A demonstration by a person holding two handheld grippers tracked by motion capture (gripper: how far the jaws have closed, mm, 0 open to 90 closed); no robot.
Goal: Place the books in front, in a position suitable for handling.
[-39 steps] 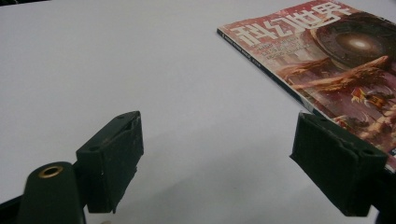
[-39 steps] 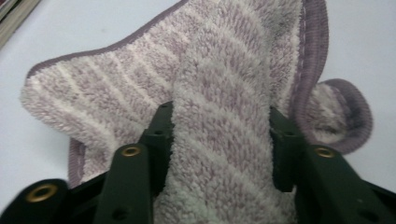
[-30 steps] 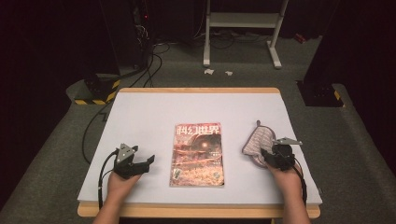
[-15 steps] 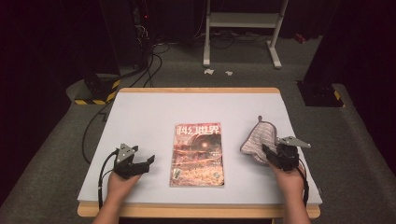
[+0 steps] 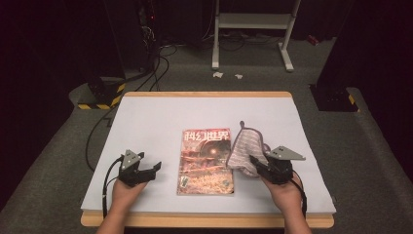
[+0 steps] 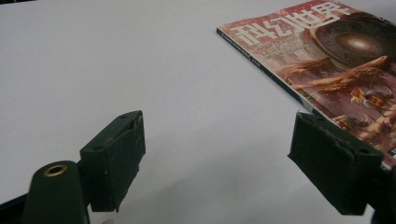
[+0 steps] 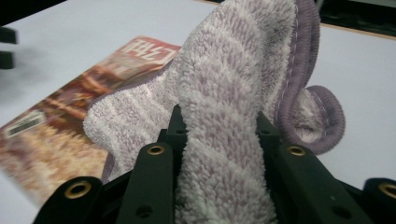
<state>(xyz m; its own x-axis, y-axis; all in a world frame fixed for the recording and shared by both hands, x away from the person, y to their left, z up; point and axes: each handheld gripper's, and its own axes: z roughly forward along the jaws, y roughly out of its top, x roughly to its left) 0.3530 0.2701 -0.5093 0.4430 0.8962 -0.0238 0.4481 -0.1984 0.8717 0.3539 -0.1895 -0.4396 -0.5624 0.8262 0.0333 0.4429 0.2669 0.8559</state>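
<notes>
A magazine with a red cover lies flat in the middle of the white table. My right gripper is shut on a striped purple-and-white cloth, lifted off the table and hanging over the magazine's right edge. In the right gripper view the cloth is pinched between the jaws, with the magazine behind it. My left gripper rests open on the table left of the magazine. In the left gripper view its jaws stand wide apart with nothing between them, and the magazine lies to the right.
The table's wooden front edge runs below both hands. Beyond the far edge, a dark floor holds cables, a yellow-and-black striped base and a white metal frame.
My right gripper has lifted the cloth off the table and carried it left, so it now overlaps the magazine's right edge. The left gripper has stayed put.
</notes>
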